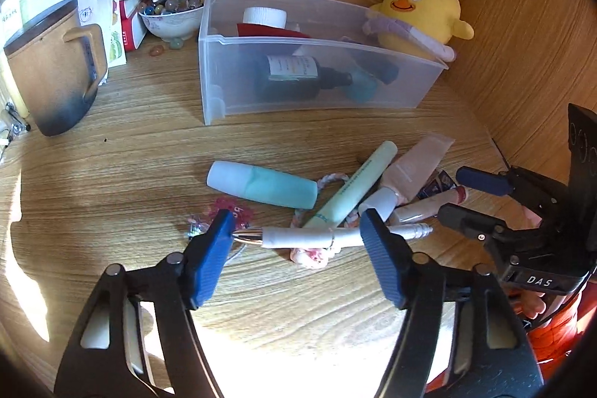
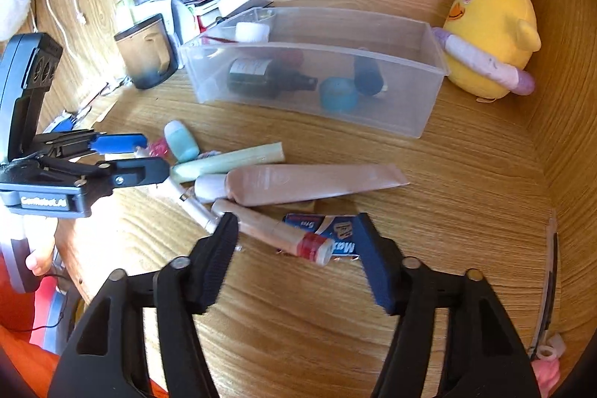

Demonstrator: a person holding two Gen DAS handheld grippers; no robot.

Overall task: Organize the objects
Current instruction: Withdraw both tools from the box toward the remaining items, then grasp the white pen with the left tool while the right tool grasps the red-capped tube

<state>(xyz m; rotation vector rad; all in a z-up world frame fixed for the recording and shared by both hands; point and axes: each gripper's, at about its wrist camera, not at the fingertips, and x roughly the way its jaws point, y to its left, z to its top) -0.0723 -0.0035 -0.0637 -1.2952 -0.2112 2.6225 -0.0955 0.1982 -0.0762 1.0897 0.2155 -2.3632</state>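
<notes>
Wood-grain desk (image 1: 112, 174), glossy under the light. Frosted plastic bin (image 1: 317, 77) at the back, dark bottle (image 1: 294, 77) lying inside. Soft yellow chick (image 1: 421, 13) beside it. Left gripper (image 1: 298, 230) spread wide around the slim white pen (image 1: 317, 237). Right gripper (image 2: 296, 230) gapes over a capped beige tube (image 2: 276, 232); only this view shows the blue sachet (image 2: 332, 230) underneath.
</notes>
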